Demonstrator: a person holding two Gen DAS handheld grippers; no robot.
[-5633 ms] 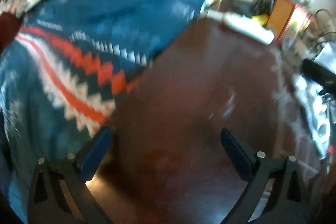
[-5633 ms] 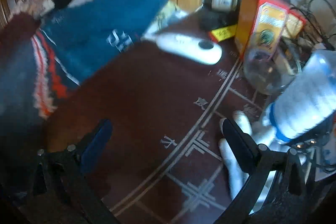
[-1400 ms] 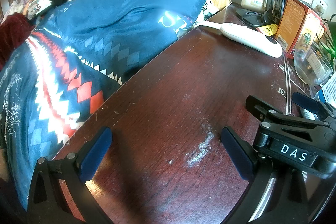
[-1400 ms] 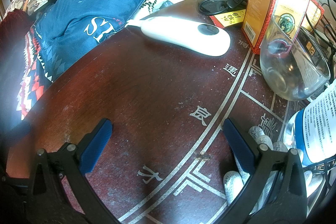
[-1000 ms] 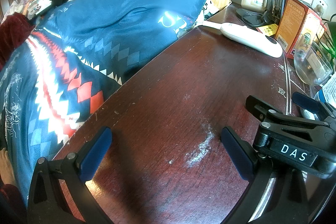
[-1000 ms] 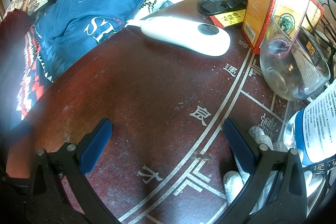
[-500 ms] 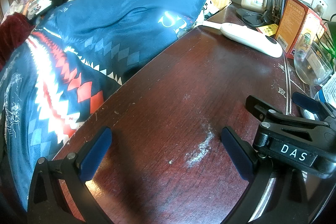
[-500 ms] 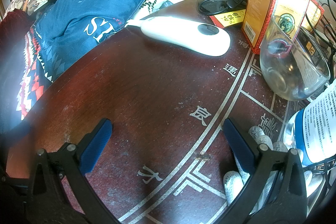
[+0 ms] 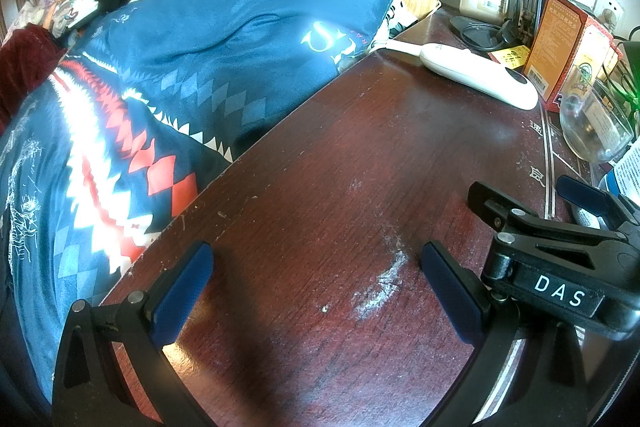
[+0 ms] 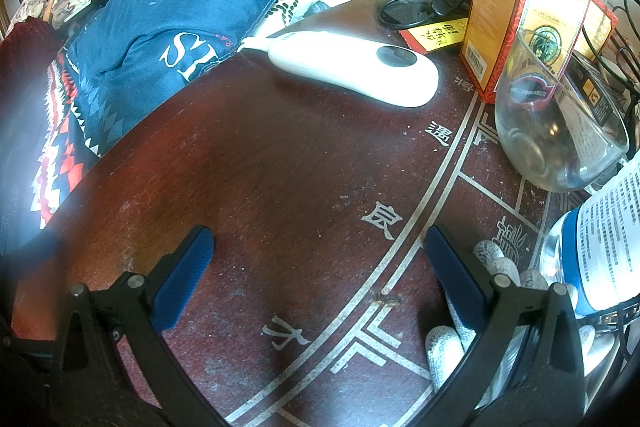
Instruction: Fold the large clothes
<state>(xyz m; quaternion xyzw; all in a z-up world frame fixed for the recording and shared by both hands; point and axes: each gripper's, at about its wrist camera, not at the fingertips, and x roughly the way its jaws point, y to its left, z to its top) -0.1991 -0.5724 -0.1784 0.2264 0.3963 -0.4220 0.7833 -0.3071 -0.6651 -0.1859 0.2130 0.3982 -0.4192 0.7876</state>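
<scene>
Since the blurred frame a few seconds back, both my grippers have come to rest over the table [image 9: 328,187], and nothing has shifted in the last second. Left gripper [image 9: 316,283]: jaws spread wide, nothing between them. Right gripper [image 10: 320,277]: likewise spread and empty; seen from the left camera, it sits just to the right. Blue patterned garment [image 9: 168,75]: heaped on the bed beside the table's left edge, untouched. On the table's far side: white handset [image 10: 352,67], orange box [image 10: 516,11], glass bowl [image 10: 556,131], water bottle [image 10: 600,239].
</scene>
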